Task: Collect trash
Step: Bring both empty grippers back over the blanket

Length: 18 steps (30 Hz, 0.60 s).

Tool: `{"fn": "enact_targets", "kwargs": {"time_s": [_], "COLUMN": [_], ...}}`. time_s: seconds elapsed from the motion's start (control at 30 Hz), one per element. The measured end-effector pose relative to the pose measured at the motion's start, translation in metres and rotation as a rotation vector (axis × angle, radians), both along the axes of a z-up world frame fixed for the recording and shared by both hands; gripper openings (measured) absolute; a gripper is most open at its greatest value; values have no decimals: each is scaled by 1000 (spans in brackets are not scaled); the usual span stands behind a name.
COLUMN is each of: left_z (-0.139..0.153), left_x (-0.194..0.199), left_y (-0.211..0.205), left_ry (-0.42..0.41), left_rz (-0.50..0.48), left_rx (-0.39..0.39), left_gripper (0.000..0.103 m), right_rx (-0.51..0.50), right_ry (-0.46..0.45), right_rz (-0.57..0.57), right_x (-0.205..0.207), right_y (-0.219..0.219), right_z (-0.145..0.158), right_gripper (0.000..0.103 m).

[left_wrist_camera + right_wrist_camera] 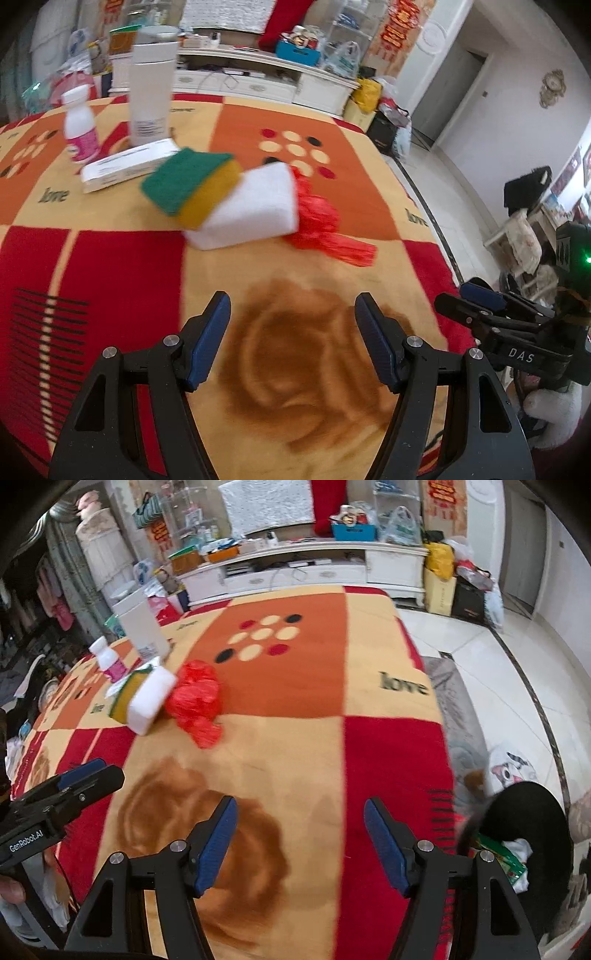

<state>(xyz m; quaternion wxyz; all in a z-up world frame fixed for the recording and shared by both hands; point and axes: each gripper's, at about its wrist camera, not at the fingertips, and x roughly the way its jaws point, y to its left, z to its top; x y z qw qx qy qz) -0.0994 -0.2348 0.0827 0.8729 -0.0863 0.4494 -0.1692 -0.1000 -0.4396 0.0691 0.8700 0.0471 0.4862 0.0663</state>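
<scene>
Fleecy cloth in red, orange and cream checks covers the surface (122,258), with a brown rose printed near the bottom centre of both views and the word "love" woven in dark letters at several spots. Beyond its far edge, across the top of each frame, runs a long white cabinet (295,568) crowded with bags and boxes, among them a blue basket (297,51); pale glossy floor tiles fill the right side of the right wrist view.

Left of centre in the left wrist view lies a cluster: a crumpled red plastic bag (325,225), shiny and creased, touching a white foam block (255,206); a sponge (192,184) with a green scouring face and yellow body leans on that block. Behind them sit a flat white carton (125,166) with print too blurred to read, a tall white cylinder (151,92) and a small white bottle (79,125) with a pink label.

At the lower right of the right wrist view a round black bin (524,849) holds a green wrapper and something white.

Left hand-held gripper (291,339): blue ribbed pads spread apart, nothing between them; its black body reads "GenRobot.AI" in the other view. Right hand-held gripper (299,842): jaws likewise parted and empty, "DAS" lettered on its side.
</scene>
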Motion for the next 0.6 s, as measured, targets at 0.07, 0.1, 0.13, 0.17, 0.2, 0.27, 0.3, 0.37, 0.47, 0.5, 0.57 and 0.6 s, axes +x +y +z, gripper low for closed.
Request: {"fn": "enact_targets", "kwargs": {"time_s": [0.07,0.1,0.13,0.17,0.2,0.27,0.3,0.37,0.47,0.5,0.57,0.6], "left_z": [-1,-2,-3,-4,-4,-6,-6,-8,-7,-7,-7,-6], "left_x": [2,3,4,5,5,8,10,16,24,27,35,40], "left_y": [16,22,30,38,43,56,62,74,85,88,96,99], "left_ry": [6,9,14,17,16,18,20,23,26,30,40,43], "left_rz": [17,22,33,45,53,73,82,99,114,117,128,141], "left_rx": [-4,-6,-8,-7,-7,-6,-6,0,2,-5,-35,-55], "left_gripper": [69,69,69,69,69,69,69,69,69,69,69,69], "right_rx": [3,4,4,7,8,11,11,12,6,7,12,16], "right_ry": [0,1,2,4,5,7,8,11,11,9,5,3], "right_rz": [15,26,32,43,50,63,72,85,107,111,113,113], "right_x": [3,6,7,10,13,16,18,23,28,30,33,36], "right_y": [9,16,19,26,30,38,43,51,63,66,69,70], "right_z": [0,0,-1,-1,-2,-2,-2,-3,-3,-2,-1,0], "right_gripper": [69,70,70,70,70,70,70,71,71,71,71,71]}}
